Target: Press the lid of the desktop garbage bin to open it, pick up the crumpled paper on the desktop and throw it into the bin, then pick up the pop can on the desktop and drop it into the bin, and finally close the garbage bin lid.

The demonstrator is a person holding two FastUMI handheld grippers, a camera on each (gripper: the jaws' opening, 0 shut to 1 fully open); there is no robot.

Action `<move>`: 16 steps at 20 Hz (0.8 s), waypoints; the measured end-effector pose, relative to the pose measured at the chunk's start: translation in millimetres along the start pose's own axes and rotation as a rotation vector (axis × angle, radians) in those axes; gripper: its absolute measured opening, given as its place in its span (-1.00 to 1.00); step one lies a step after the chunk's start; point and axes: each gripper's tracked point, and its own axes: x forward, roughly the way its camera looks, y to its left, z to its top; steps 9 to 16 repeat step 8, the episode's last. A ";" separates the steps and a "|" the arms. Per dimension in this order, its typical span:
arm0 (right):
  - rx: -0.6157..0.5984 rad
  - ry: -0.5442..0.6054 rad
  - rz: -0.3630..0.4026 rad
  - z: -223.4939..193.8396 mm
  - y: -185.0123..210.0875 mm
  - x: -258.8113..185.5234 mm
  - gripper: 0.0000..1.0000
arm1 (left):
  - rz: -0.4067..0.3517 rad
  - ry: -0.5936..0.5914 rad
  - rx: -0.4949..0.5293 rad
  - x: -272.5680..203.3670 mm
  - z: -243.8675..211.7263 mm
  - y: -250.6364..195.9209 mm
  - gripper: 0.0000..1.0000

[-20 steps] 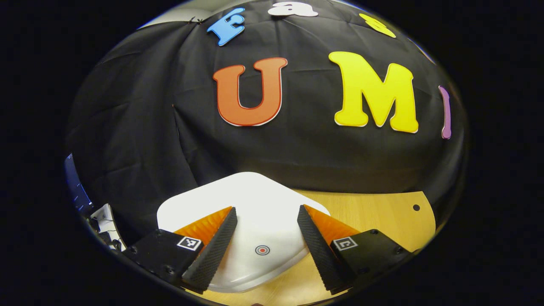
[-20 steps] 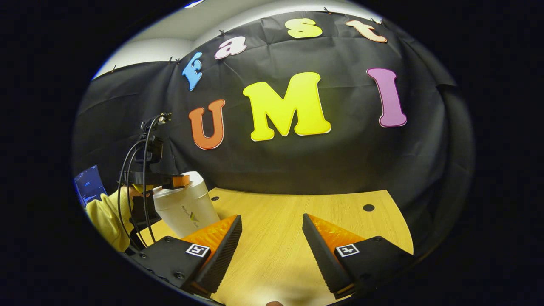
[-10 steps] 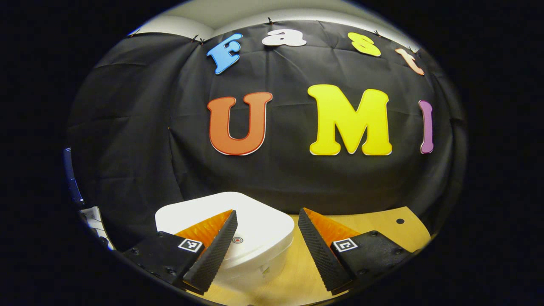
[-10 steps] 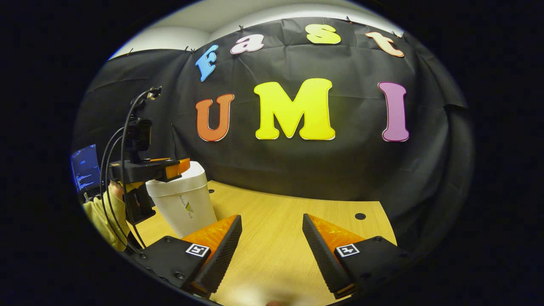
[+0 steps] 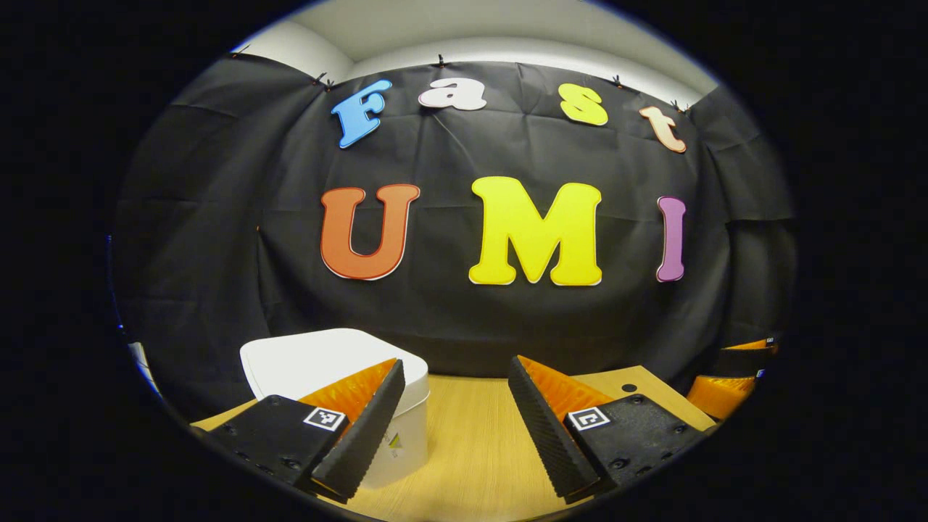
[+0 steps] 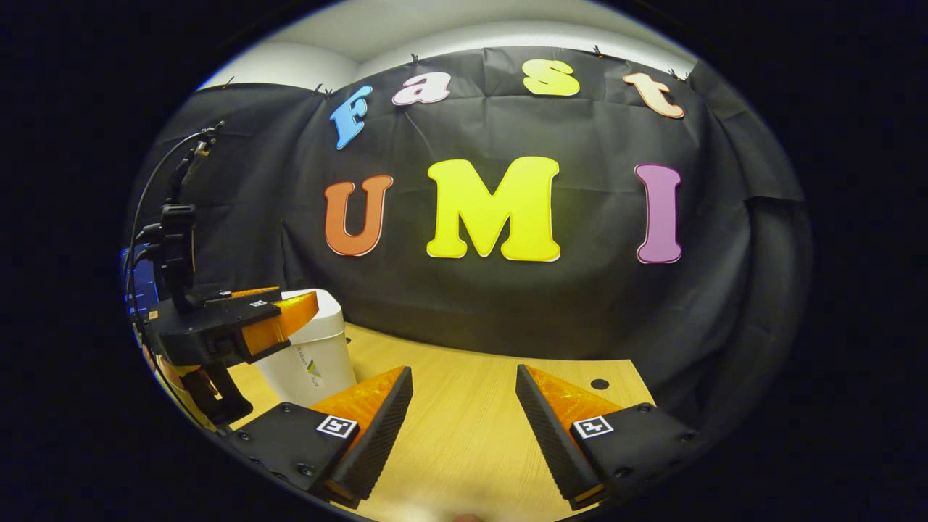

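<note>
Holding both grippers with fingers spread wide and empty: your left gripper at bottom centre of the left gripper view, bin with lid shut at lower left. Right gripper over bare table; bin at left there.

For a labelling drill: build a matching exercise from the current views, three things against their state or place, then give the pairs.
Things:
1. garbage bin
2. left gripper
3. right gripper

States or places:
A. open, over bare wooden desktop, bin off to its left
B. open, its left finger in front of the bin
C. lid shut, standing on the desktop by the black cloth

Pairs: 1-C, 2-B, 3-A
</note>
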 end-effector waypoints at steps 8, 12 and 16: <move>-0.020 -0.026 -0.033 8.9 5.8 -13.6 0.83 | -0.049 -0.052 -0.024 -22.7 22.2 -4.6 0.90; -0.020 -0.026 -0.033 8.9 5.8 -13.6 0.83 | -0.049 -0.052 -0.024 -22.7 22.2 -4.6 0.90; -0.020 -0.026 -0.033 8.9 5.8 -13.6 0.83 | -0.049 -0.052 -0.024 -22.7 22.2 -4.6 0.90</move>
